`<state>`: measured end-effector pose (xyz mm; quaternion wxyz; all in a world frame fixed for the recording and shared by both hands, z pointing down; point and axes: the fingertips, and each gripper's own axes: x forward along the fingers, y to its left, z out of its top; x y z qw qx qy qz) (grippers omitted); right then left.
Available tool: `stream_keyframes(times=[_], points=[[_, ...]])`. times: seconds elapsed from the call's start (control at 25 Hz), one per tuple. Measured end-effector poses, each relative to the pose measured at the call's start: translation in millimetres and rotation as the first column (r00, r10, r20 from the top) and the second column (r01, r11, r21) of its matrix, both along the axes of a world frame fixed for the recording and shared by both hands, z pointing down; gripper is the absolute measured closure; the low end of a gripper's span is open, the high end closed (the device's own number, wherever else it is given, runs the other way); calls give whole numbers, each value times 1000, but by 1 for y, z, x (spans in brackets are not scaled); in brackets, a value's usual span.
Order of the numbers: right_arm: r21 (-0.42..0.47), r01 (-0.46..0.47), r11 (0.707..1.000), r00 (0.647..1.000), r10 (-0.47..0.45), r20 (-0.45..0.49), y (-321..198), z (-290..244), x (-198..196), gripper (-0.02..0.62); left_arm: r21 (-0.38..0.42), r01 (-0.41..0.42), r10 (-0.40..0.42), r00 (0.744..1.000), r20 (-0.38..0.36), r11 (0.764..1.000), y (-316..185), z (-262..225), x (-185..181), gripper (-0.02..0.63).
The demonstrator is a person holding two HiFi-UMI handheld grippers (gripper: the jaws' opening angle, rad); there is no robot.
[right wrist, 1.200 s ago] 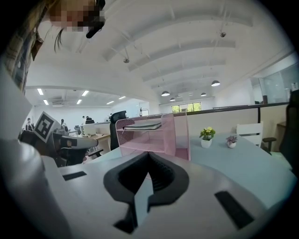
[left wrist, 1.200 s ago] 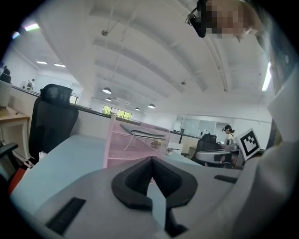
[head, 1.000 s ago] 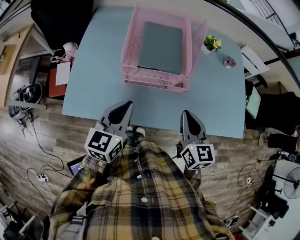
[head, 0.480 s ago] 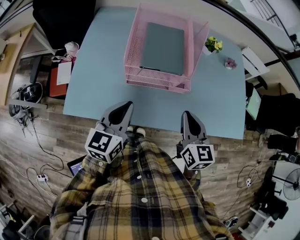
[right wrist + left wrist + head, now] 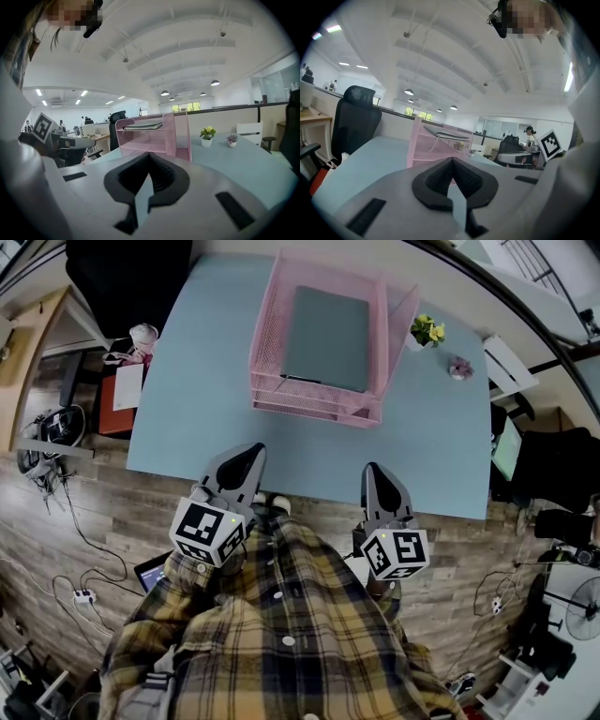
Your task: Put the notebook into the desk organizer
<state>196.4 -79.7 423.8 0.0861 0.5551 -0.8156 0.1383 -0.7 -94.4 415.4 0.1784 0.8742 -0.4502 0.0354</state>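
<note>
Head view: the notebook point(image 5: 325, 326) lies on the top tray of the pink desk organizer point(image 5: 267, 343), so the task looks done.
The left gripper point(image 5: 250, 450) and right gripper point(image 5: 373, 469) hover at the table's point(image 5: 197, 409) near edge, well apart from the organizer, jaws closed on nothing. A yellow-flowered plant point(image 5: 427, 329) stands beside the organizer; nothing blocks it.

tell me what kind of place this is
Most likely an open-plan office. A pale blue desk carries a pink mesh desk organizer with a notebook on top, a black office chair stands beside it, and other desks with people show farther back.
</note>
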Motion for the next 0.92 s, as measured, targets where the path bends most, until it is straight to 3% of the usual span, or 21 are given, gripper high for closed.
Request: stream_keyframes(times=[0.92], points=[[-11, -18, 1000, 1000, 17, -26, -2, 3, 5, 594, 7, -16, 16, 1000, 10, 1000, -9, -2, 2, 614]])
